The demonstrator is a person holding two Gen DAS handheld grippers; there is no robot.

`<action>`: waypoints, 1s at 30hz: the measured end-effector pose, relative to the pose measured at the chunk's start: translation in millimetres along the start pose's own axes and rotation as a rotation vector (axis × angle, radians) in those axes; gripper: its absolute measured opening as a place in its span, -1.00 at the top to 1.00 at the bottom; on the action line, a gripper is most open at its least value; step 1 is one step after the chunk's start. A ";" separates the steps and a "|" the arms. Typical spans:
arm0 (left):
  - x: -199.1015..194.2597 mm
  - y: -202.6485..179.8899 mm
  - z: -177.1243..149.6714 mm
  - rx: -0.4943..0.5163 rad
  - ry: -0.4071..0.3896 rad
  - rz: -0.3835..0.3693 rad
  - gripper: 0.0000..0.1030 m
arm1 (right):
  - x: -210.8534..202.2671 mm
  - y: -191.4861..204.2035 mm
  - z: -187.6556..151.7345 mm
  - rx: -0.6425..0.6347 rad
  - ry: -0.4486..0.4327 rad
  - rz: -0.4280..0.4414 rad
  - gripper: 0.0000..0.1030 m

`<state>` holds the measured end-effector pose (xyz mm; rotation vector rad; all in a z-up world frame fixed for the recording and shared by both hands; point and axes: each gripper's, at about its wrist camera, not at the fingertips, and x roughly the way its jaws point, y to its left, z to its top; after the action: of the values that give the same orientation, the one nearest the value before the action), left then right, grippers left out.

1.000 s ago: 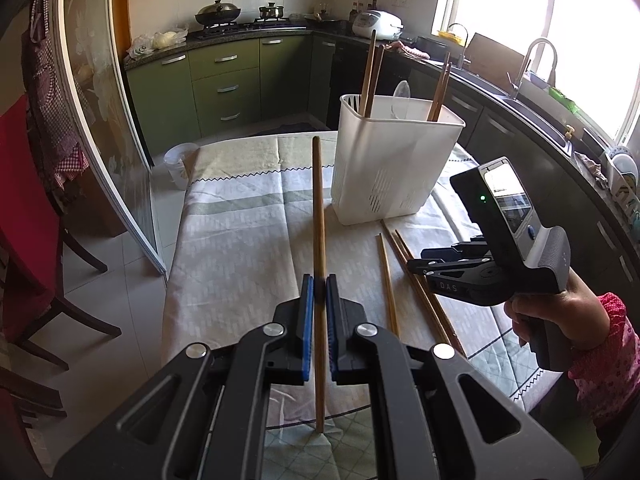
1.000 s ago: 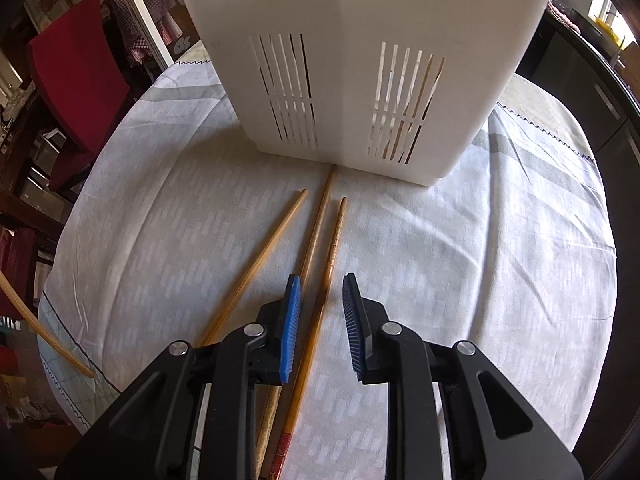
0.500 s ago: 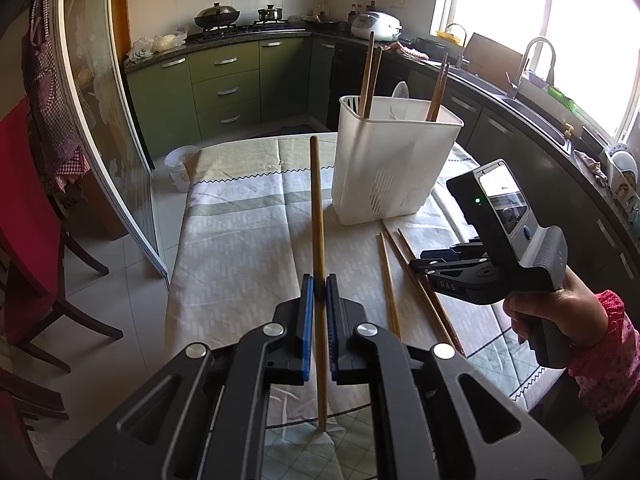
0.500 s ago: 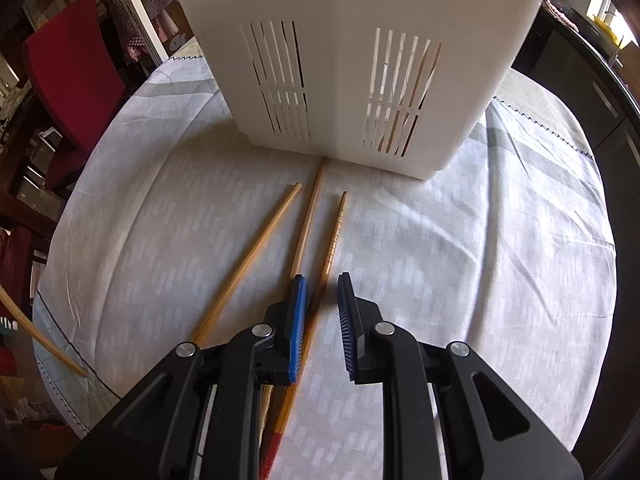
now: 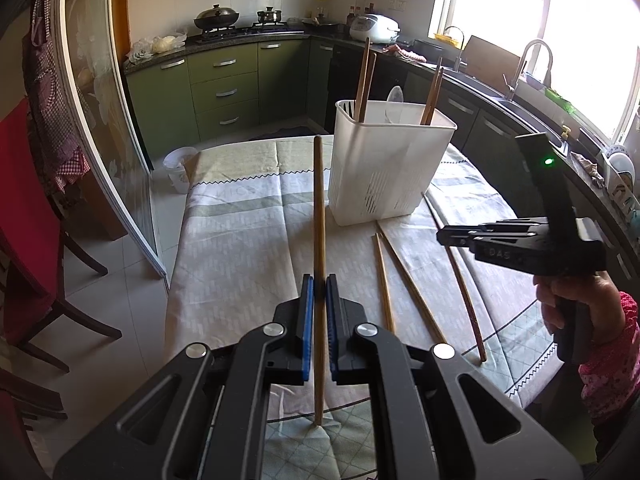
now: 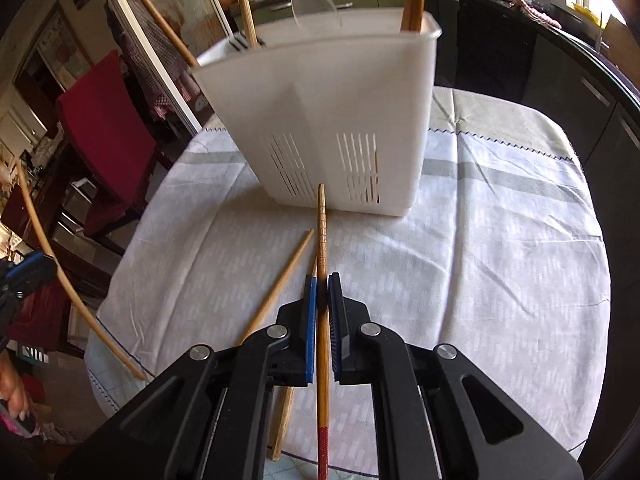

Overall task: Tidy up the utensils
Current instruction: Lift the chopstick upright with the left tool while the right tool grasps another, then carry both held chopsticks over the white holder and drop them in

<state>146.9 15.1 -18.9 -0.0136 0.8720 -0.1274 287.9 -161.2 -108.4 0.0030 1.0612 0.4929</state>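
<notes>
My left gripper (image 5: pixel 319 286) is shut on a wooden chopstick (image 5: pixel 318 208) and holds it upright over the table, left of the white utensil holder (image 5: pixel 384 168). My right gripper (image 6: pixel 322 286) is shut on a red-tipped chopstick (image 6: pixel 322 236), lifted above the cloth and pointing at the holder (image 6: pixel 332 120). In the left wrist view the right gripper (image 5: pixel 442 236) shows with that chopstick (image 5: pixel 460 280) hanging below it. Two more chopsticks (image 5: pixel 384 276) lie on the cloth in front of the holder. Several chopsticks and a white spoon (image 5: pixel 394 96) stand in the holder.
The table has a pale patterned cloth (image 5: pixel 240 240). A red chair (image 5: pixel 28 208) and a glass sliding door stand to the left. Green kitchen cabinets (image 5: pixel 224 92) and a counter with a sink (image 5: pixel 520 92) run behind and to the right.
My right gripper closed on the red-tipped chopstick and lifted it off the cloth, backing away from the holder. My left gripper kept its chopstick and barely moved.
</notes>
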 end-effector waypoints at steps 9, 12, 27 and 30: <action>-11.7 0.5 -5.5 -0.005 -0.008 0.007 0.88 | -90.3 -12.0 -35.0 -0.003 -0.221 0.018 0.87; -16.0 1.2 -7.0 -0.009 -0.014 0.008 0.88 | -110.6 -15.3 -54.7 -0.024 -0.245 0.006 0.87; -40.7 -19.5 8.0 0.014 -0.054 -0.027 0.88 | -164.5 -33.7 -69.9 0.011 -0.318 0.054 0.86; -41.6 -25.3 20.5 0.015 -0.055 -0.051 0.88 | -174.3 -33.3 -57.3 0.010 -0.343 0.063 0.87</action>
<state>133.5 -5.9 27.6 -0.0255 0.8155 -0.1802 184.9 -272.0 0.7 0.1260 0.7289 0.5227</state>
